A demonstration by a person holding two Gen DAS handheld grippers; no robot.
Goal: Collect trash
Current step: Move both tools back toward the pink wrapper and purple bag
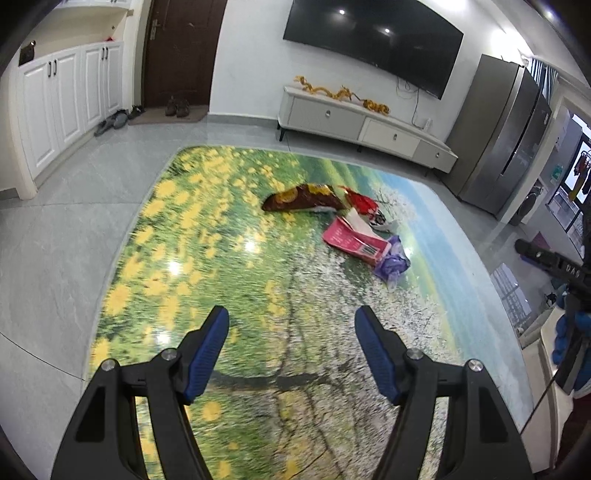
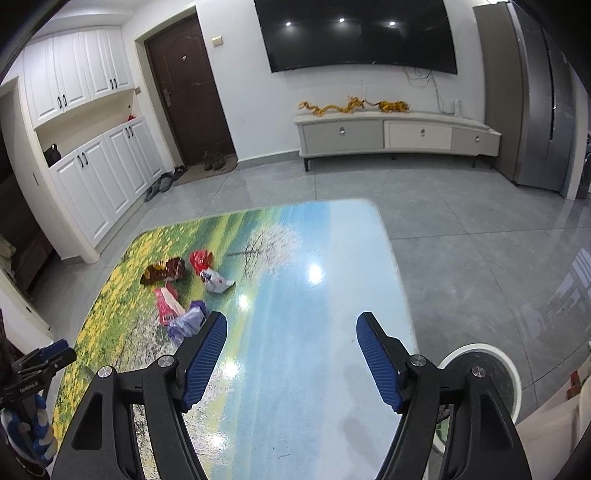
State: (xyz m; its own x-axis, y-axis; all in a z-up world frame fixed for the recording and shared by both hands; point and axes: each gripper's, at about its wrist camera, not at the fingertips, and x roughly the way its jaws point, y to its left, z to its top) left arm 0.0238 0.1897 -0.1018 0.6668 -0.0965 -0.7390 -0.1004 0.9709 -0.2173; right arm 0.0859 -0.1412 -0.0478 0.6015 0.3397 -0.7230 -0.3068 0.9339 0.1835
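Observation:
Trash lies on a glossy table (image 1: 207,266) printed with a flower field: a brown snack bag (image 1: 299,199), a red wrapper (image 1: 362,203), a pink carton (image 1: 351,240), a purple plastic bag (image 1: 393,262) and a white wrapper (image 2: 218,282). The same pile shows in the right wrist view, with the brown bag (image 2: 162,273), pink carton (image 2: 168,306) and purple bag (image 2: 188,323). My left gripper (image 1: 291,321) is open and empty, well short of the pile. My right gripper (image 2: 291,325) is open and empty, to the right of the pile.
A white round bin (image 2: 484,376) stands by the table's near right corner. A TV cabinet (image 2: 395,133), a wall TV (image 2: 358,33), a fridge (image 1: 506,136), white cupboards (image 1: 70,103) and a brown door (image 2: 188,92) with shoes (image 2: 212,160) line the far side.

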